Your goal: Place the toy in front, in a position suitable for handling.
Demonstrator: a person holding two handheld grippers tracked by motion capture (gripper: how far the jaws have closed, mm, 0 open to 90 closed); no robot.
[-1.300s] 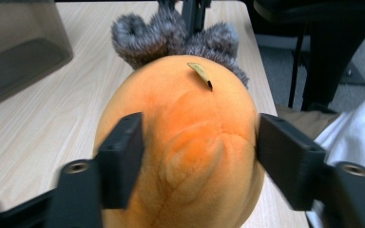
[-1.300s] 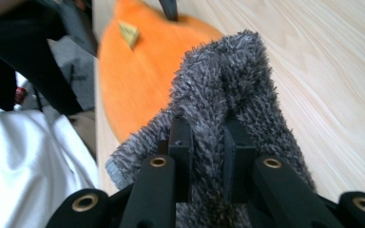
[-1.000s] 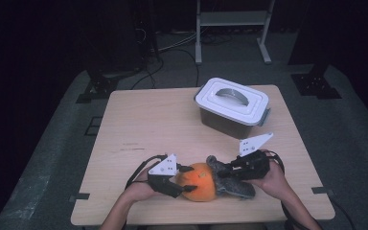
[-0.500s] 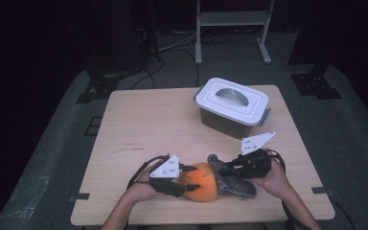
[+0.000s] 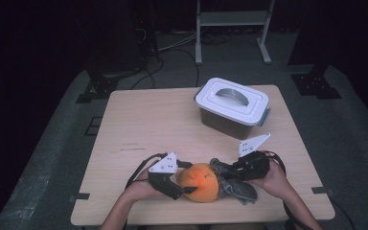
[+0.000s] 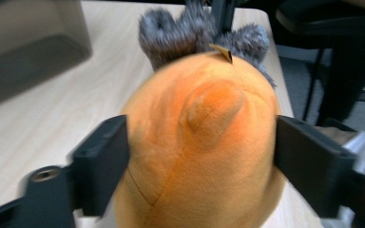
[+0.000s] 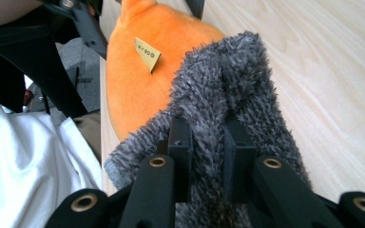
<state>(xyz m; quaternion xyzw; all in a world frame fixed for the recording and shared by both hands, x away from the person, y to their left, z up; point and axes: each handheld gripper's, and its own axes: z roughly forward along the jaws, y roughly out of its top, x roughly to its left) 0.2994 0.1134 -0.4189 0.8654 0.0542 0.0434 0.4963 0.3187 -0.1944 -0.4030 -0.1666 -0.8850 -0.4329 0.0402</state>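
At the table's near edge, the left gripper (image 6: 197, 156) has just been opening — its jaws flank the orange plush (image 5: 201, 182) with contact uncertain. At three o'clock, the right gripper (image 7: 208, 145) pinches the grey fur (image 7: 233, 90). Any pull may tip the plush over the edge.

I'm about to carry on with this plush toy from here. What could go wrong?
The left gripper has just been opening around the orange plush body; its jaws flank the body loosely, so it may slip free. The right gripper pinches just a fold of the grey fuzzy part, so pulling could strain it or drag the toy toward the table edge.
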